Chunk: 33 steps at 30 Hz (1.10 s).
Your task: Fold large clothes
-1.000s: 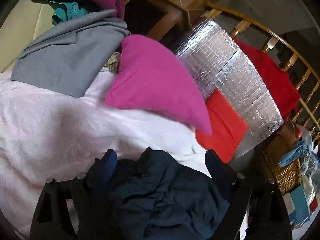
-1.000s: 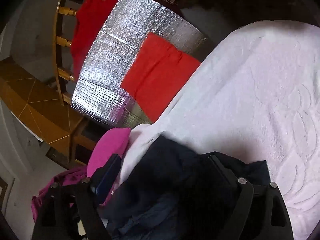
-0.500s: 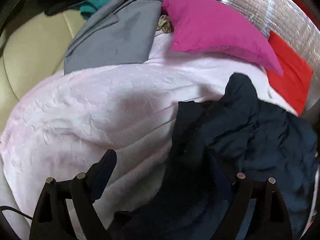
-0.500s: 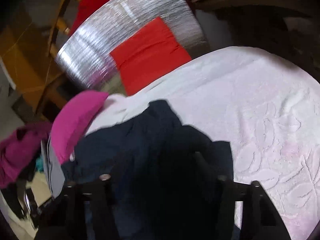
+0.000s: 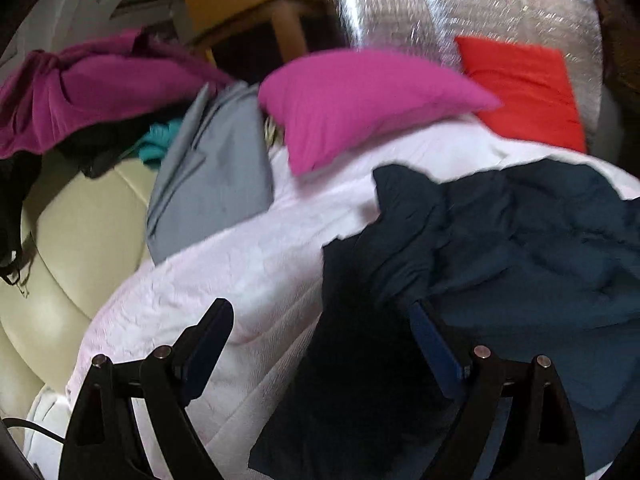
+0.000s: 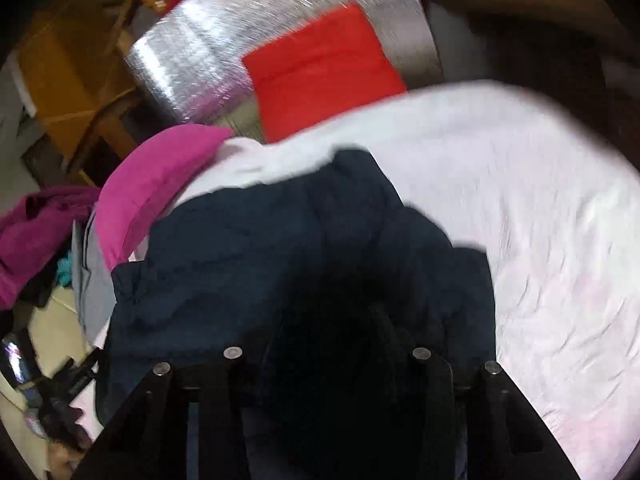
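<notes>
A dark navy garment lies crumpled on a pale pink blanket. In the left wrist view my left gripper is open; its left finger is over the blanket and its right finger lies against the garment's edge. In the right wrist view the garment drapes over my right gripper and hides the fingertips. The bases sit close together, as if shut on the cloth.
A magenta cushion and a grey garment lie beyond the blanket. A red cloth rests on a silver foil sheet. A purple garment and a cream sofa seat are at left.
The left gripper has let go of the navy garment and drawn back to the left. The garment has dropped onto the blanket and spread out. The right gripper has closed on it.
</notes>
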Motion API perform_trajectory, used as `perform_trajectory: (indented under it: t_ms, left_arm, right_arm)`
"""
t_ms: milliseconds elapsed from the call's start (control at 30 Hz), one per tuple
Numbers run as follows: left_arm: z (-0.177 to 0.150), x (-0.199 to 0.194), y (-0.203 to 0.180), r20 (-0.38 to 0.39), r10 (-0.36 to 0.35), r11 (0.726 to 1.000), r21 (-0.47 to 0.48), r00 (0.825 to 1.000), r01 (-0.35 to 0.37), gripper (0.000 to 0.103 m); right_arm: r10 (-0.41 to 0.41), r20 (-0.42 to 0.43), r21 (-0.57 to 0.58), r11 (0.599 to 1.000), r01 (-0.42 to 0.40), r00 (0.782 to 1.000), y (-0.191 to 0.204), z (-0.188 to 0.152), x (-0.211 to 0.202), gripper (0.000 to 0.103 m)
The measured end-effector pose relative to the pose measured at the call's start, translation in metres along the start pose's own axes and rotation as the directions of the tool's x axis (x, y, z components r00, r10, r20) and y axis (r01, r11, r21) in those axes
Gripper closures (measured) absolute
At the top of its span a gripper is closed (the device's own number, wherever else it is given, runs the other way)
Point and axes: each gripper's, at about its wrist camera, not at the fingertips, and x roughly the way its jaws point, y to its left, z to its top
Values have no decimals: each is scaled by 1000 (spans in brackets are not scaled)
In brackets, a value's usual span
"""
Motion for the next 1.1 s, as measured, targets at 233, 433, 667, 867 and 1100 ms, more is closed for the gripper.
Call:
perform_trajectory:
  t_ms: [233, 433, 667, 867, 1100]
  left_arm:
    - [8, -19, -4, 57, -59, 998, -5, 997, 59, 13]
    - [11, -22, -5, 72, -82, 997, -8, 994, 83, 13]
    - [11, -17, -3, 61, -88, 996, -11, 994, 89, 13]
    - [11, -16, -1, 60, -94, 995, -16, 994, 95, 13]
    - [12, -10, 5, 46, -95, 995, -38, 994, 97, 13]
  right_arm:
    - [41, -66, -66, 997, -46, 997, 57, 19, 32, 57]
    - [-8, -183, -60, 998, -3, 983, 87, 40, 93, 57]
    - [-98, -246, 2, 995, 102, 964, 85, 56, 158, 56]
    - [-92, -209, -3, 996, 93, 974, 89, 61, 152, 56]
    - [82, -107, -115, 989, -94, 991, 139, 60, 105, 56]
